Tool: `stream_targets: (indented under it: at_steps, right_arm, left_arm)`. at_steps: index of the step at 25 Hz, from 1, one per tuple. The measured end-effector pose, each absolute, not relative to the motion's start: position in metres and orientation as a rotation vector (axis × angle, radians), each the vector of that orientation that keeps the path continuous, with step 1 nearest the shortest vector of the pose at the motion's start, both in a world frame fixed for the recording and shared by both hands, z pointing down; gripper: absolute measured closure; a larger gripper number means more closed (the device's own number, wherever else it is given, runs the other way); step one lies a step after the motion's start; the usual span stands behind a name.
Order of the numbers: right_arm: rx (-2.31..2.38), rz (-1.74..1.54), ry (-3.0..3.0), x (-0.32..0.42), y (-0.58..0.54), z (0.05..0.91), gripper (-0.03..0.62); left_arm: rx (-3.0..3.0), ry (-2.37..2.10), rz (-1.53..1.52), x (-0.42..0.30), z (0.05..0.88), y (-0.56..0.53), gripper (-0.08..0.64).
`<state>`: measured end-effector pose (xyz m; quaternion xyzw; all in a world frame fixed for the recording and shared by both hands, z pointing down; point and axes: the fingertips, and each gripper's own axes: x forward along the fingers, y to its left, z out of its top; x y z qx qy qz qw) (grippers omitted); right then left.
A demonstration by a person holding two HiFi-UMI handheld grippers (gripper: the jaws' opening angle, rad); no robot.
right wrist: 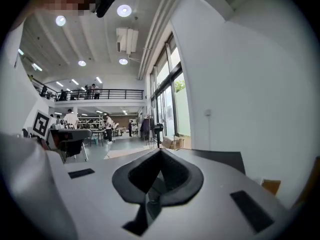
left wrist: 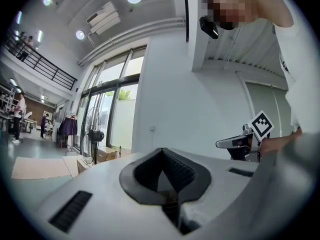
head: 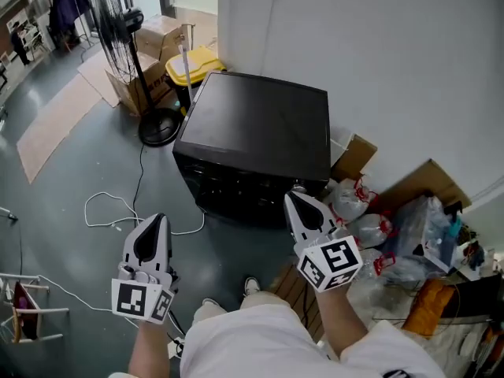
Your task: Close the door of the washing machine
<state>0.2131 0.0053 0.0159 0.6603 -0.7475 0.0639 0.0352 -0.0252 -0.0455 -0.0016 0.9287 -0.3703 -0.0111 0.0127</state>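
Both claws are shut together and empty. The right claw (head: 297, 198) hangs just before the front right corner of the washing machine (head: 256, 128), and the left claw (head: 157, 220) farther out from its front. The machine stands upright, back to the wall (head: 378, 61), dark front facing the claws. Its door cannot be made out in that dark face.

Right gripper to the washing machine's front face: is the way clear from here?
Probably yes. The right gripper, shut and empty, is on the front side of the washing machine with nothing between them; the plastic bags lie off to the right. The door itself isn't discernible here.
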Motion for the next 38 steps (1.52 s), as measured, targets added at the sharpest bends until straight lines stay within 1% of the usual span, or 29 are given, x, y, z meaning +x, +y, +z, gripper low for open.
stream_targets:
  at_steps: [5,11,16,25,38]
  right_arm:
    - [2.089,0.055,-2.234,0.251,0.036,-0.011,0.595]
    - [2.203,0.029,-2.143,0.297,0.073,-0.026,0.595]
    - [2.280,0.018,-2.075,0.313,0.085,-0.025,0.595]
    - [2.268,-0.032,-2.047,0.310,0.086,-0.031,0.595]
    - [2.183,-0.031,-2.099,0.265,0.074,-0.033,0.595]
  left_arm:
    - [2.886,-1.172,-0.057,-0.035,-0.015,-0.029,0.557]
    - [2.854,-1.274,-0.080,-0.053,-0.026,-0.020,0.557]
    - [2.815,-1.301,-0.087,-0.054,-0.016,-0.016,0.557]
    - [2.841,-1.274,-0.136,-0.043,-0.025,-0.018,0.557]
    - [2.860,-1.225,-0.165,-0.051,-0.028,-0.006,0.557]
